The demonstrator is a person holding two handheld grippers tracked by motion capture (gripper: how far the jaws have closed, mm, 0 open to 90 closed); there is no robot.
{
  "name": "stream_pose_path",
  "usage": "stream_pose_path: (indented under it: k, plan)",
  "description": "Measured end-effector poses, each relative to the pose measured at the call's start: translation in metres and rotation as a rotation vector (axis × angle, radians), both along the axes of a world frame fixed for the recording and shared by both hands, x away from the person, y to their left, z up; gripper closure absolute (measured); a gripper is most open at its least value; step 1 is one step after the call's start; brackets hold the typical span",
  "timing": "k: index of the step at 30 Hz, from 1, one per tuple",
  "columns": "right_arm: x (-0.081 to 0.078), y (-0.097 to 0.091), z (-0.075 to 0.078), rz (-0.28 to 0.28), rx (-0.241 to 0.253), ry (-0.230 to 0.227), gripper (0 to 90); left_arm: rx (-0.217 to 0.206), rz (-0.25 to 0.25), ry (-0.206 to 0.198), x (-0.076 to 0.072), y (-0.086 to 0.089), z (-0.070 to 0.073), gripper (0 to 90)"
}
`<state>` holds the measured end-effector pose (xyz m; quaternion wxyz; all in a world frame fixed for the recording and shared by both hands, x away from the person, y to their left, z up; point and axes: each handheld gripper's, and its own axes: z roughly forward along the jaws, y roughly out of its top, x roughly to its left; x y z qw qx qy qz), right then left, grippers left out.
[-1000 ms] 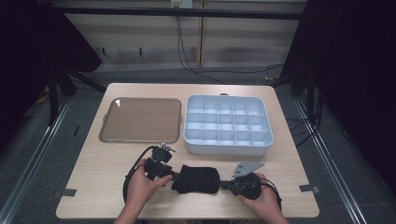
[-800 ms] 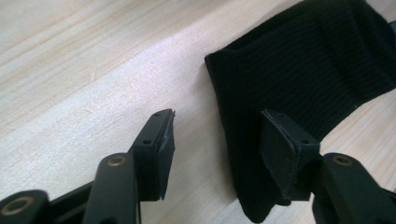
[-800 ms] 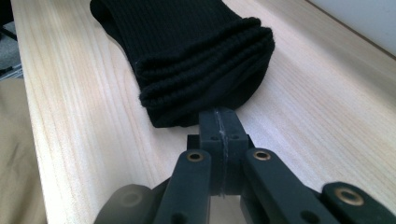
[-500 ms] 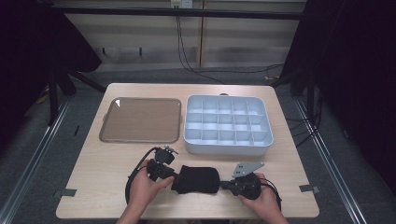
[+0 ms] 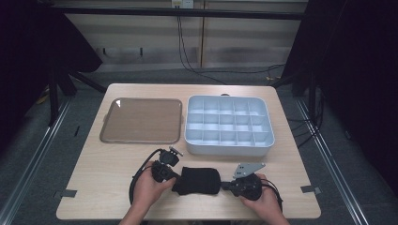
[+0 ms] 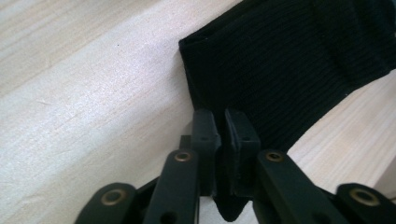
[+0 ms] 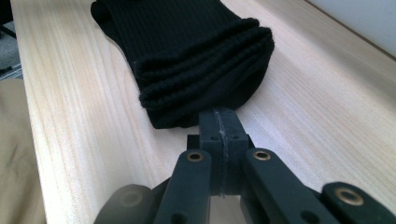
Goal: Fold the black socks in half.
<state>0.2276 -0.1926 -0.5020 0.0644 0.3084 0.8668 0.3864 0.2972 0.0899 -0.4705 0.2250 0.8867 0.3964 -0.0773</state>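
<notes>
High view: a folded black sock lies on the near part of the desk, between the two grippers; its long axis runs left to right, parallel to the near desk edge; the left gripper meets its left end and the right gripper its right end; a grey compartment box stands behind the sock on the right, and a brown tray lies flat behind it on the left, both well apart from the sock.

Left gripper view: the left gripper fingers have just been closing, and a thin edge of the black sock is clenched between them; the fabric spreads away from the fingers up and to the right; one folded corner points to the upper left; the cloth rests flat on the desk.

Right gripper view: the right gripper fingers are pressed together at the near end of the black sock; whether cloth is caught between them cannot be told; the stacked ribbed edges face the camera; the long axis runs away from the fingers toward the upper left, along the desk.
</notes>
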Motion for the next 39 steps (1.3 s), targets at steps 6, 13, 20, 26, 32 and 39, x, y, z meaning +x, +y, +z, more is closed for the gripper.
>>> stream_pose_path:
  k: [6, 13, 20, 26, 32, 39]
  plan:
    - [0.000, 0.000, 0.000, 0.001, 0.001, -0.001, 90.0, -0.031, 0.002, 0.013, 0.001, 0.003, 0.007, 87.2]
    - [0.000, 0.000, 0.000, -0.001, 0.002, 0.001, 90.0, -0.077, 0.011, 0.019, 0.000, 0.004, 0.016, 87.0]
    - [0.001, 0.000, 0.000, -0.002, 0.005, 0.004, 90.0, -0.085, -0.006, 0.022, 0.001, 0.003, 0.021, 87.1]
    - [0.001, 0.000, 0.000, -0.004, 0.007, 0.003, 90.0, -0.092, -0.016, 0.027, 0.000, 0.000, 0.025, 87.2]
    - [0.001, 0.000, 0.000, -0.002, 0.007, 0.002, 90.0, -0.102, -0.009, 0.028, 0.000, -0.002, 0.028, 87.3]
    - [0.001, 0.001, 0.000, 0.000, 0.006, 0.003, 90.0, -0.102, -0.021, 0.033, 0.001, -0.007, 0.032, 87.4]
